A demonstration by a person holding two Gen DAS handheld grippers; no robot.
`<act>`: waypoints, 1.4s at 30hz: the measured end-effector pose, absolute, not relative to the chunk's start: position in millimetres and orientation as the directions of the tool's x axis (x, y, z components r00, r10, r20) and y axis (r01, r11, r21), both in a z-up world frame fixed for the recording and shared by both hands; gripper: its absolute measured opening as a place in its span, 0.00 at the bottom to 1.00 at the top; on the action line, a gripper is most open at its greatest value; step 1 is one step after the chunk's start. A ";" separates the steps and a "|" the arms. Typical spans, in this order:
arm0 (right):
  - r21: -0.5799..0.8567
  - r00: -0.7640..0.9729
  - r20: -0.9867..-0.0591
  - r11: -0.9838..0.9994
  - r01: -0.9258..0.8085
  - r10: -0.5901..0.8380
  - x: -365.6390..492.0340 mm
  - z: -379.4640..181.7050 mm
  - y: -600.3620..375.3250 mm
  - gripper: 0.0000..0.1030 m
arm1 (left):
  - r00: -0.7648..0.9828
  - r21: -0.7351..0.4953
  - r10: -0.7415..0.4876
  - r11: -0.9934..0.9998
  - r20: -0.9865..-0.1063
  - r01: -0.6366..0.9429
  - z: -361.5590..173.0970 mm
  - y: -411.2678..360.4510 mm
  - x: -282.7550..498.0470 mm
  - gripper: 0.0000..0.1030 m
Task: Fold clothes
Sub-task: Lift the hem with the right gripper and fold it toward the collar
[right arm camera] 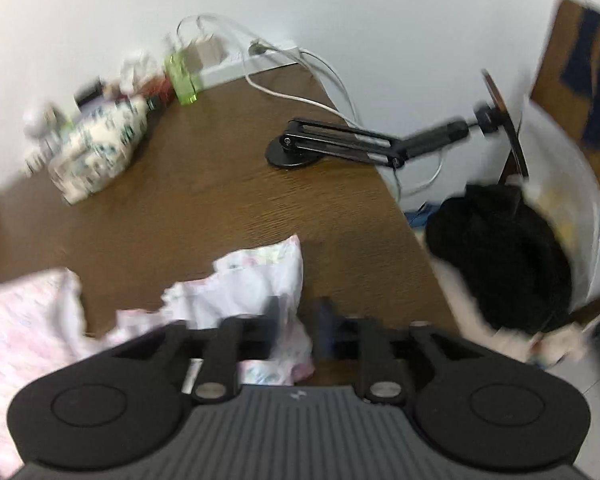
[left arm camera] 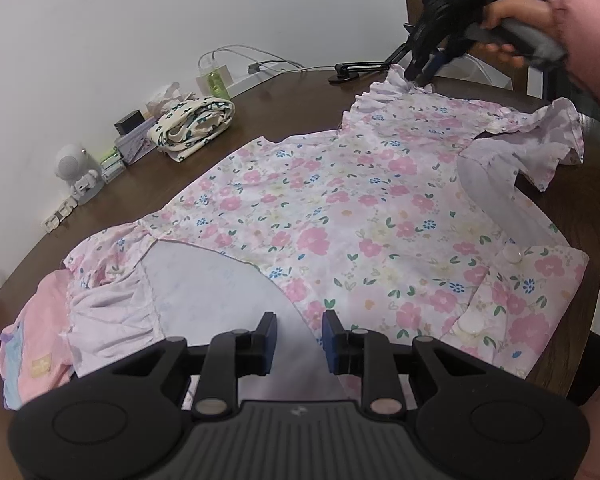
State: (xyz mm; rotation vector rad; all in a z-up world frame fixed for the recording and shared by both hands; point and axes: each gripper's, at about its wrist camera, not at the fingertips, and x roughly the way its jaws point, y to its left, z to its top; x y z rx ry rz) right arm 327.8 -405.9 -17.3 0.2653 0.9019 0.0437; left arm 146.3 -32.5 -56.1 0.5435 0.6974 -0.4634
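The left tongs (left arm camera: 299, 330) stand a little apart at 6 o'clock of their own view, with the pale inside of the floral dress (left arm camera: 340, 208) lying between and below the blue pads; whether those pads pinch the cloth cannot be told. The dress is spread flat across the brown desk (left arm camera: 292, 112), its white buttons at 4 o'clock and a ruffled sleeve (left arm camera: 540, 140) at 2 o'clock.

The right tongs (right arm camera: 300, 320) are blurred in their own view, the fingers apart. A ruffled edge of the dress (right arm camera: 256, 288) lies under and against the left finger (right arm camera: 274, 320), but no grip on it shows.

Only the left view shows the right tongs (left arm camera: 418, 72) from outside, at 1 o'clock, tips down at the far ruffled edge, carried by a hand (left arm camera: 512, 20) in a pink sleeve (left arm camera: 588, 32). It alone also shows a pink garment (left arm camera: 36, 356) at 8 o'clock beside the dress and a small white figure (left arm camera: 76, 168) at 9 o'clock.

Only the right view shows a black bundle (right arm camera: 500, 256) off the desk edge at 3 o'clock. Both views show a black folding stand (right arm camera: 340, 144), a rolled cream cloth with dark flowers (left arm camera: 192, 124) and a green bottle (right arm camera: 182, 76).
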 end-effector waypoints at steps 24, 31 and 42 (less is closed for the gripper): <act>-0.187 0.716 -0.694 0.943 -0.276 0.072 119.0 23.7 -343.0 0.02 | 0.704 0.338 -0.165 0.787 -0.691 0.516 -56.5 -36.5 141.3 0.27; -0.173 0.675 -0.733 0.933 -0.314 0.091 85.3 -12.1 -339.1 0.02 | 0.717 0.352 -0.154 0.790 -0.679 0.502 -57.6 -33.7 140.0 0.27; 0.178 0.695 -0.659 0.957 -0.229 0.289 92.5 15.4 -385.5 0.54 | 0.719 0.368 -0.295 0.702 -0.630 0.610 -10.6 -62.0 121.8 0.48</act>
